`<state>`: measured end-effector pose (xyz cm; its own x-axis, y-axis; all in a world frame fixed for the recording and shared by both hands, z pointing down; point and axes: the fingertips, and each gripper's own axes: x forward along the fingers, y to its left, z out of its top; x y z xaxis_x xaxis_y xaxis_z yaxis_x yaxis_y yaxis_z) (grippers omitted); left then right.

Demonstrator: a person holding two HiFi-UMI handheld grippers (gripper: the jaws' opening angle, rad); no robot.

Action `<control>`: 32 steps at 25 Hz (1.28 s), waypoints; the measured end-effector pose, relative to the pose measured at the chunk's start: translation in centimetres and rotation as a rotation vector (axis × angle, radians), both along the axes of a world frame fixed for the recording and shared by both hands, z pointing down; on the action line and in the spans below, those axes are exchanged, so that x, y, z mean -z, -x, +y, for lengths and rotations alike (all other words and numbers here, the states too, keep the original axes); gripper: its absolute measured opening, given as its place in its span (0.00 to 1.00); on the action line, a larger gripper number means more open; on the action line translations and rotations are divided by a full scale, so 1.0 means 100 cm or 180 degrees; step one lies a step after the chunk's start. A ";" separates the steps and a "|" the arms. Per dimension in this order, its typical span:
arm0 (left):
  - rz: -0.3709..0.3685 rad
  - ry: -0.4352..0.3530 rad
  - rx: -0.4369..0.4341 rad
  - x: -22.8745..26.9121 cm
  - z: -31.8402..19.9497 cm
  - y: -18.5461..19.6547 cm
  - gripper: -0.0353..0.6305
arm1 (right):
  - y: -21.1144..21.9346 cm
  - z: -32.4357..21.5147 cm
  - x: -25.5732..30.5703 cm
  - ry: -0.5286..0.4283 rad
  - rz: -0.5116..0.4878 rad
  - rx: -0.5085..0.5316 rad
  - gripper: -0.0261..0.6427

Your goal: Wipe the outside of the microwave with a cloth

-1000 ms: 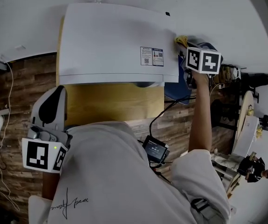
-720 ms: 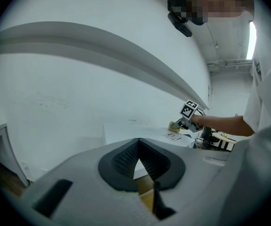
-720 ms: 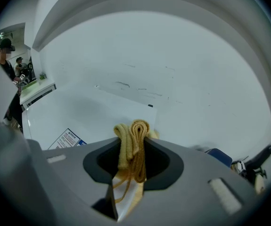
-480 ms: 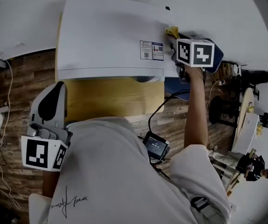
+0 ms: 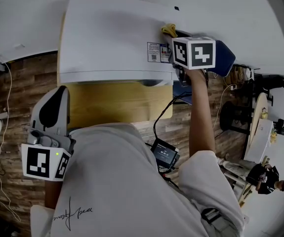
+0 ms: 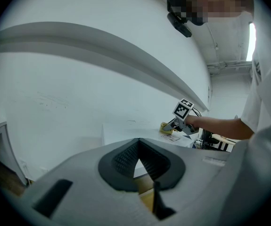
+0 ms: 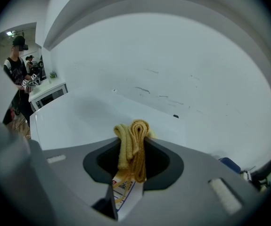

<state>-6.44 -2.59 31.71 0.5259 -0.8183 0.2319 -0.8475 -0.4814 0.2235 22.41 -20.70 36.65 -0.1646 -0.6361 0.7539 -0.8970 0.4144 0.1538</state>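
Note:
The white microwave is seen from above, with a printed label near its right edge. My right gripper is over the top's right rear part, shut on a folded yellow cloth that lies against the top. In the right gripper view the cloth stands bunched between the jaws of the right gripper, above the microwave top. My left gripper hangs low at the front left, away from the microwave. Its jaws meet with nothing in them.
The microwave stands on a yellow-brown tabletop against a white wall. Wood-pattern floor lies to the left. A black device on a cable hangs at the person's waist. A blue object and clutter sit to the right.
My right gripper has slid the yellow cloth leftward and toward the back across the microwave top. The left gripper has stayed in place.

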 end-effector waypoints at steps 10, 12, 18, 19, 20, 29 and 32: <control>0.0019 0.0000 -0.0017 0.000 0.000 -0.001 0.04 | 0.046 0.001 0.001 0.0041 -0.0171 0.0235 0.22; 0.0021 -0.0005 -0.0003 0.001 0.000 0.001 0.04 | 0.060 0.002 0.001 0.0048 -0.0216 0.0304 0.22; 0.0028 0.0007 0.0031 -0.001 0.001 0.004 0.04 | 0.100 0.003 0.001 0.0058 -0.0274 0.0518 0.22; 0.0030 0.0010 0.0031 -0.001 0.002 0.004 0.04 | 0.106 0.003 0.001 0.0060 -0.0287 0.0546 0.22; 0.0031 0.0013 0.0030 -0.002 0.002 0.004 0.04 | 0.113 0.003 0.001 0.0059 -0.0294 0.0573 0.22; 0.0029 0.0008 0.0089 -0.001 0.005 0.010 0.04 | 0.180 0.007 0.000 0.0039 -0.0370 0.0884 0.22; 0.0035 0.0004 0.0122 -0.001 0.006 0.015 0.04 | 0.200 0.008 0.000 0.0042 -0.0391 0.0975 0.22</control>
<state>-7.96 -2.03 31.78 0.4968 -0.8376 0.2272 -0.8628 -0.4484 0.2334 2.45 -19.89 36.64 -0.4369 -0.5333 0.7244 -0.7418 0.6691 0.0451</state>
